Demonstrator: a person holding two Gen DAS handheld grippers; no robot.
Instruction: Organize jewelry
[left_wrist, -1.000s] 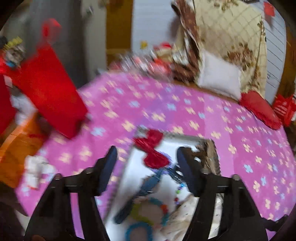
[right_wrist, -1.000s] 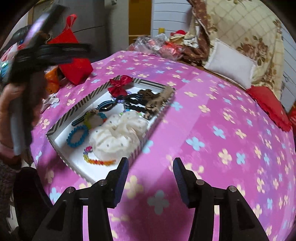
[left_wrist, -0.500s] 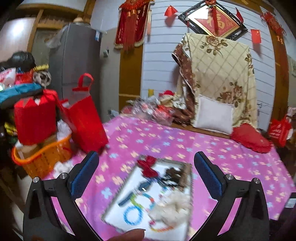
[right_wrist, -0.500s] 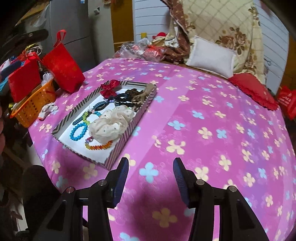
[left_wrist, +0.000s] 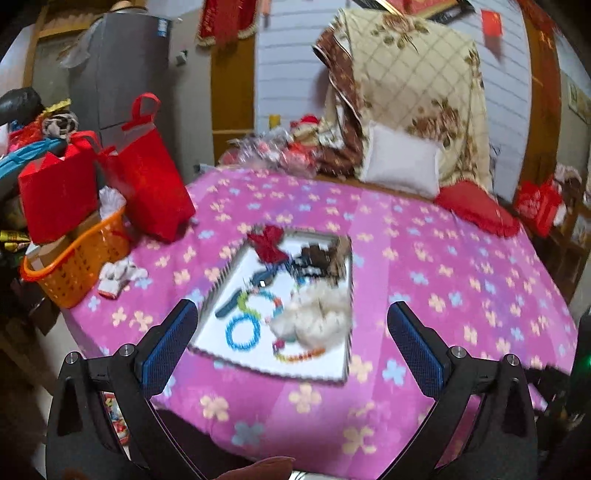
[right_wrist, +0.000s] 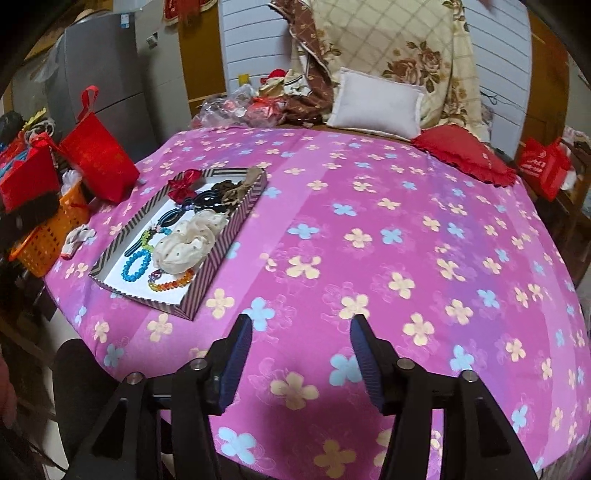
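**Jewelry tray ahead of both sets of tongs, neither gripping**

The jewelry was kept in a striped-sided tray (right_wrist: 218, 254) lying flat on the pink flowered cloth (right_wrist: 406, 240). A blue bead bracelet (right_wrist: 136, 265), a rainbow bead bracelet (right_wrist: 170, 283), a cream scrunchie (right_wrist: 188, 240) and a red bow (right_wrist: 183, 188) were seen inside it.

The tray was framed between the fingers of the left gripper (left_wrist: 291, 345), just beyond their tips and untouched. These jaws were spread at their widest, having just been opened, with nothing held.

The right gripper (right_wrist: 301, 356) was held over bare cloth, the tray lying ahead and well to its left. Its jaws stood parted and empty, having just been opened further.

Red gift bags (right_wrist: 98, 158) and an orange basket (right_wrist: 48, 236) stood beside the tray's far-left side.
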